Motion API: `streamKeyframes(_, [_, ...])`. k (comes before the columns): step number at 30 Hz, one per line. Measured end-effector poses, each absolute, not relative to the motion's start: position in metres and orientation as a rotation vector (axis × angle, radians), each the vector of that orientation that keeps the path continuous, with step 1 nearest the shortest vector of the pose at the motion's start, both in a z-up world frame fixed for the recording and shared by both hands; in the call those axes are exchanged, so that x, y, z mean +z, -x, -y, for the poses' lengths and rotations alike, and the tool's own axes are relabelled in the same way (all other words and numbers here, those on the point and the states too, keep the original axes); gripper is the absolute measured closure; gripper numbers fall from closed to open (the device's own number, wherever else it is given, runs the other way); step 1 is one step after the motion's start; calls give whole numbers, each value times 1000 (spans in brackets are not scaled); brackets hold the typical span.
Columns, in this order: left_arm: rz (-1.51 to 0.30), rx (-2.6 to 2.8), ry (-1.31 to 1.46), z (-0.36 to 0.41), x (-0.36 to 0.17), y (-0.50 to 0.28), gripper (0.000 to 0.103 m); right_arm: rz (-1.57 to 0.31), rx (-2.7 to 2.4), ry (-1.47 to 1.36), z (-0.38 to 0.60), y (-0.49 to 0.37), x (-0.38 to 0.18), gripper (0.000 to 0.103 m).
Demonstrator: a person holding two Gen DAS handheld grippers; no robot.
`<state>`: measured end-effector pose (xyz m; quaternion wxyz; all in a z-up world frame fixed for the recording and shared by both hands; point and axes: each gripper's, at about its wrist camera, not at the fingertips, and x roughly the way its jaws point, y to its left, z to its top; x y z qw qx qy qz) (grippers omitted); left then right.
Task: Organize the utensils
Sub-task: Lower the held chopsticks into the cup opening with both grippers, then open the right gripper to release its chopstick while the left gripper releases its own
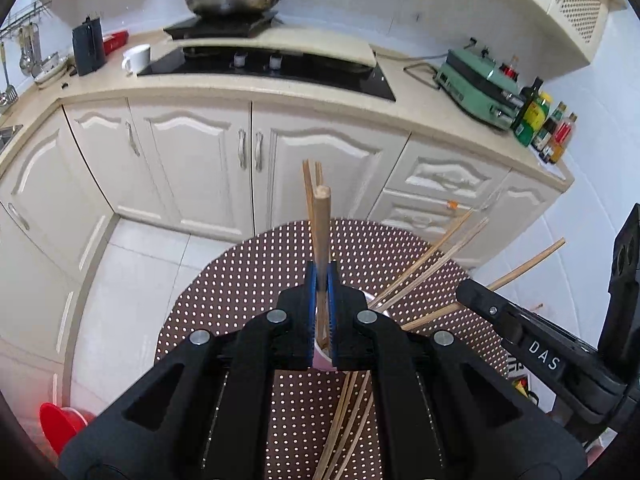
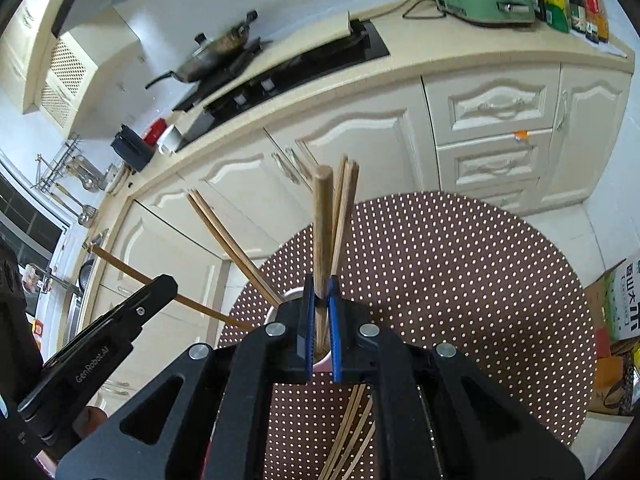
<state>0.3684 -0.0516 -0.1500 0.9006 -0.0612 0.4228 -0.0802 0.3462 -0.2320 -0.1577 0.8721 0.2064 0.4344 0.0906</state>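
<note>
A pink cup (image 1: 322, 356) stands on a round brown dotted table (image 1: 248, 280) and holds several wooden chopsticks (image 1: 424, 260) that fan out. My left gripper (image 1: 321, 276) is shut on a thick wooden handle (image 1: 321, 224) that stands upright in the cup. In the right wrist view my right gripper (image 2: 320, 292) is shut on the same kind of thick wooden handle (image 2: 322, 216) over the cup (image 2: 322, 362). Loose chopsticks (image 2: 352, 428) lie on the table (image 2: 460, 280) under the grippers. Each gripper shows at the side of the other's view, my right one (image 1: 472, 292) and my left one (image 2: 164, 284).
Cream kitchen cabinets (image 1: 200, 152) and a counter with a hob (image 1: 272, 68), a wok (image 1: 232, 0), a white mug (image 1: 138, 58), a green appliance (image 1: 476, 80) and bottles (image 1: 548, 124) stand behind the table. A red bin (image 1: 60, 420) sits on the floor at left. Cardboard boxes (image 2: 616, 312) stand at right.
</note>
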Motion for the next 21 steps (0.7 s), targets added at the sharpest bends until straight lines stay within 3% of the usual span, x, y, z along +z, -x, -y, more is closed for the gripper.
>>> streamKeyframes(8, [-974, -167, 159, 48, -183, -387, 97, -964, 188, -430, 222, -362, -175, 97])
streamKeyframes(18, [-935, -201, 151, 47, -197, -395, 96, -1008, 178, -434, 220, -379, -191, 93])
streamKeyframes(20, [-951, -213, 152, 47, -201, -398, 95, -1017, 178, -436, 221, -380, -193, 86])
streamKeyframes(21, [-964, -222, 146, 47, -203, -399, 95, -1020, 181, -439, 221, -380, -194, 73])
